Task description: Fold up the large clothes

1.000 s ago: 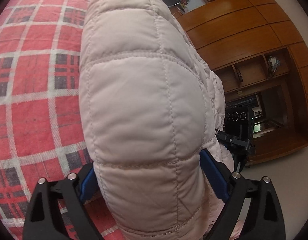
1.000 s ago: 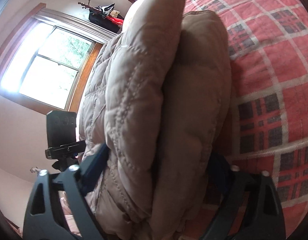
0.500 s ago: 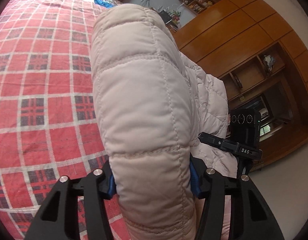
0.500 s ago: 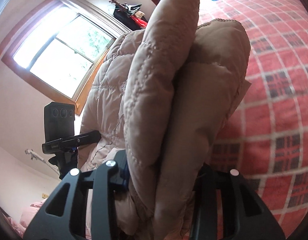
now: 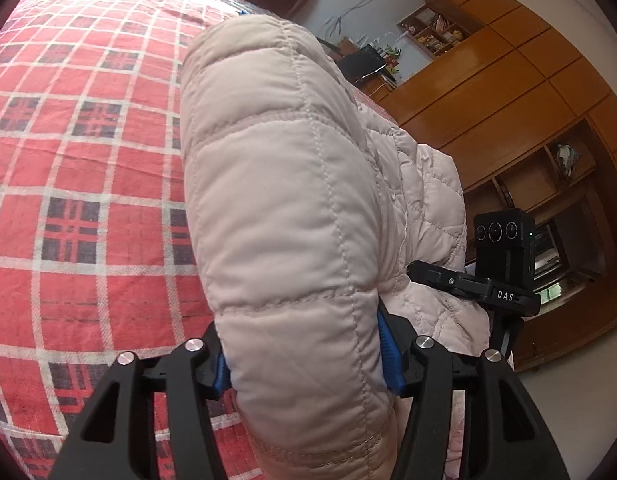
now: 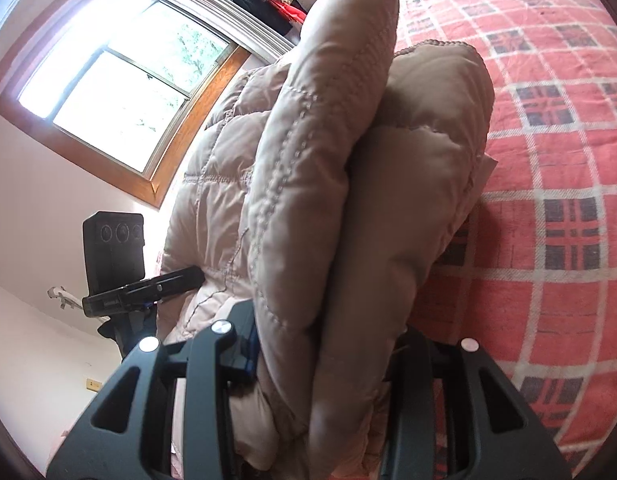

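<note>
Both claws have clamped tighter on the puffy jacket and lifted it, with more of the bed showing beyond.

Left claw (image 5: 304, 354) pinches one thick quilted fold of the jacket (image 5: 276, 200); right claw (image 6: 328, 354) pinches two stacked layers of it (image 6: 348, 184). The garment hangs between them above the near edge of the plaid bed (image 5: 80, 184), so I judge the folding partly done: laying down and squaring remain. A window (image 6: 120, 84) and wooden cabinets (image 5: 508, 96) stand well apart; nothing blocks the bed.
</note>
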{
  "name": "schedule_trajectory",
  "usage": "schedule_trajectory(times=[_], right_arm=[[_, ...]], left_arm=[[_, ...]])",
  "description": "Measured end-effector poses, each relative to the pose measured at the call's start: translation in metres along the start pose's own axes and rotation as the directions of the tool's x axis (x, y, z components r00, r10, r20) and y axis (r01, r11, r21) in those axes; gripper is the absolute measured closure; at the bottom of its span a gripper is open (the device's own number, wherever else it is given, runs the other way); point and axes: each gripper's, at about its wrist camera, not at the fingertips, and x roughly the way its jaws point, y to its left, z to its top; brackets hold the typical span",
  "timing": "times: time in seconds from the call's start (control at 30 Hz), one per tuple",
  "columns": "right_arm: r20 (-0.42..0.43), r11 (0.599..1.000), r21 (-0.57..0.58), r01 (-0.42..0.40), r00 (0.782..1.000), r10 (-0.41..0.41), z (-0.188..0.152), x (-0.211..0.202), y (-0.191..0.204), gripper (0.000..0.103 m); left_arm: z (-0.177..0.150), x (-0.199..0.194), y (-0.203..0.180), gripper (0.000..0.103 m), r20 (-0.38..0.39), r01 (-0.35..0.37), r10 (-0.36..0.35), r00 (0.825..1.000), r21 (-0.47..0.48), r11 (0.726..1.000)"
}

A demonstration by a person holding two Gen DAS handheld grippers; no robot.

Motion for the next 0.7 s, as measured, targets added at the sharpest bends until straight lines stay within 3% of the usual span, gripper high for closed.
schedule_trajectory(times=[0.13,0.37,0.5,0.6,0.7], right_arm=[[-0.019,0.999,0.034,-0.014,1.000,0.015,0.006,-0.002,-0.020,0.063],[-0.035,0.995,0.099,-0.022,0.999,0.026,0.010,-0.009,-0.036,0.041],[-0.016,0.995,0.101,0.007,1.000,-0.006,0.004,-0.014,-0.033,0.025],[0.009,0.996,0.086,0.019,1.000,-0.020,-0.002,-0.039,-0.027,0.019],[0.049,0.994,0.040,0.104,0.993,-0.106,-0.014,-0.061,-0.013,0.013]], left_arm=[[-0.004,0.009,0.010,0.037,-0.003,0.000,0.000,1.000,-0.005,1.000],[-0.002,0.013,0.004,0.015,0.029,-0.068,0.068,0.997,0.001,0.998],[-0.002,0.003,0.000,0.014,0.033,-0.089,0.089,0.995,-0.008,0.996],[-0.004,-0.008,-0.003,0.014,0.050,-0.137,0.138,0.989,-0.018,0.990],[-0.011,-0.024,-0.008,0.014,0.077,-0.208,0.210,0.975,-0.031,0.978]])
